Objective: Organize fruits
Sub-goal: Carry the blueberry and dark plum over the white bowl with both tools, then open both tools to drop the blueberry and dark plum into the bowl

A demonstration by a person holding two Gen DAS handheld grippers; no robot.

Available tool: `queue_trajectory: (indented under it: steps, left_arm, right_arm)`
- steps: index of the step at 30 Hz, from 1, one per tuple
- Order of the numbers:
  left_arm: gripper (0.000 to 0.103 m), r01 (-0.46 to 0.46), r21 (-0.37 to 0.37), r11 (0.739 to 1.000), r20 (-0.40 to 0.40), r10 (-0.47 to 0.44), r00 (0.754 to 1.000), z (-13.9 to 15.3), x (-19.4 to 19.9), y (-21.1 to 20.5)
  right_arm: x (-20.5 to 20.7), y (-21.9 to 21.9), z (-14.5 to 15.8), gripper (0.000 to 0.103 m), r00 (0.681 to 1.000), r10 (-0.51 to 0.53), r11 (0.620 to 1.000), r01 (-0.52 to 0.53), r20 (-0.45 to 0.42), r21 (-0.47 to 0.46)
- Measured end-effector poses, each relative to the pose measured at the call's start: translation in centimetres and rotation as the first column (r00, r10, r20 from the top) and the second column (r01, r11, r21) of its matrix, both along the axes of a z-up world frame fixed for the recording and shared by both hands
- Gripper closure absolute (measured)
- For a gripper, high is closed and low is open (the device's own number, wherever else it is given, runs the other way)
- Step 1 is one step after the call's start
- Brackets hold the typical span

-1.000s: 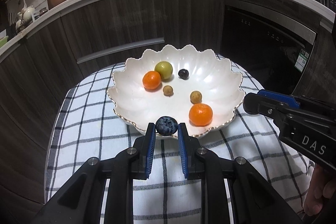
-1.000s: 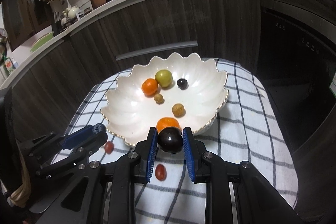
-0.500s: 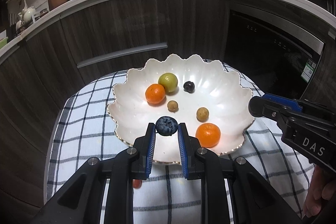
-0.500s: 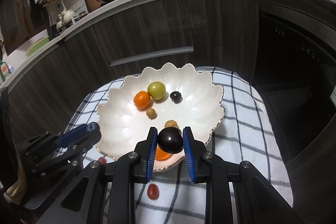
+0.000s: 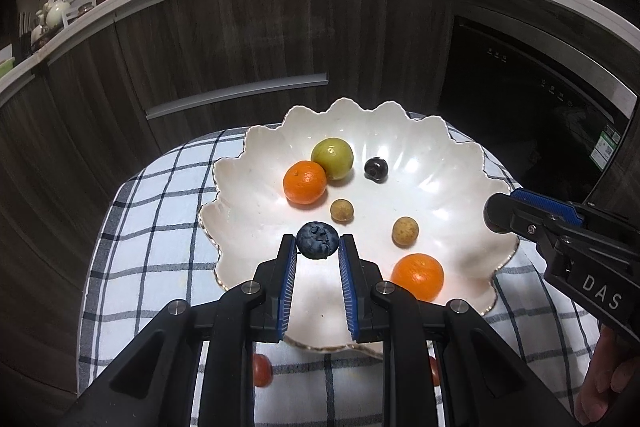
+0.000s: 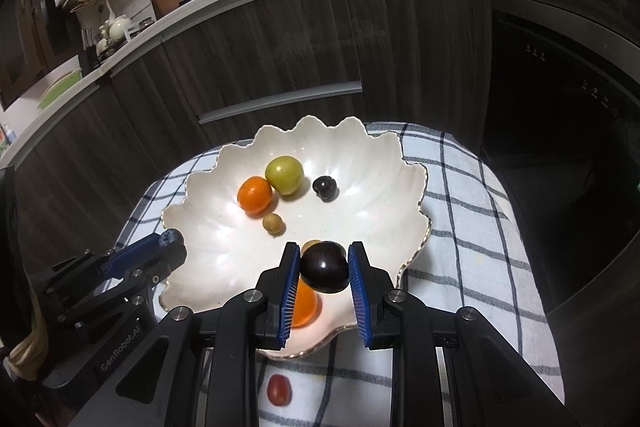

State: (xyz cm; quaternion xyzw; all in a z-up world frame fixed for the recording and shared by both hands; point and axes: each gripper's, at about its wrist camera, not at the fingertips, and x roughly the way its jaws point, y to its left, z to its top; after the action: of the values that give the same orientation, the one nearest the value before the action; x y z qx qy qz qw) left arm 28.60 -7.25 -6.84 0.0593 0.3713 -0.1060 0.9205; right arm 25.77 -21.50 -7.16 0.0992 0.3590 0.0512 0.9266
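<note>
Both grippers were over the bowl [image 5: 460,163] at once, each carrying one fruit. The left gripper [image 5: 318,247] had its fingers clamped on a blueberry [image 5: 318,239], held at the very tips above the bowl's near-left floor; pinching so far forward probably kept the fruit in the camera's sight and let it drop cleanly. The right gripper [image 6: 323,269] had its fingers closed on a dark plum [image 6: 324,267], poised above the near rim, over an orange [image 6: 305,301] partly hidden behind its left finger. Already lying in the bowl: a second orange [image 5: 305,182] touching a green fruit [image 5: 332,158], a dark berry [image 5: 376,169] just beside them, and two tan longans [image 5: 342,211] apart in the middle. Two cherry tomatoes [image 5: 262,369] lay on the checked cloth [image 5: 152,227] outside the near rim, so the gathering was judged well along but unfinished. The step in hand was judged to be release of both held fruits into the bowl. The scalloped bowl sloped inward, so a released round fruit would likely roll toward the centre and might knock the longans. The plum hung close to the rim; opening there risked a bounce off the orange and out onto the cloth, so a spot further in seemed safer. Whether either fruit touched the bowl could not be told.
</note>
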Motion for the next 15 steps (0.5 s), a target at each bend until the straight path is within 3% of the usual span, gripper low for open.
queue_trajectory:
  steps: [12, 15]
  left_arm:
    - [0.08, -0.024, -0.014, 1.0, -0.037, 0.023, 0.999, -1.4, 1.7, -0.1]
    - [0.07, -0.026, -0.019, 0.999, -0.046, 0.025, 0.999, -1.6, 1.8, 0.0]
  right_arm:
    - [1.7, -0.2, -1.3, 0.077, 0.999, -0.016, 1.0, 0.016, -0.034, 0.002]
    - [1.9, -0.2, -1.6, 0.076, 0.999, -0.02, 1.0, 0.02, -0.045, 0.003]
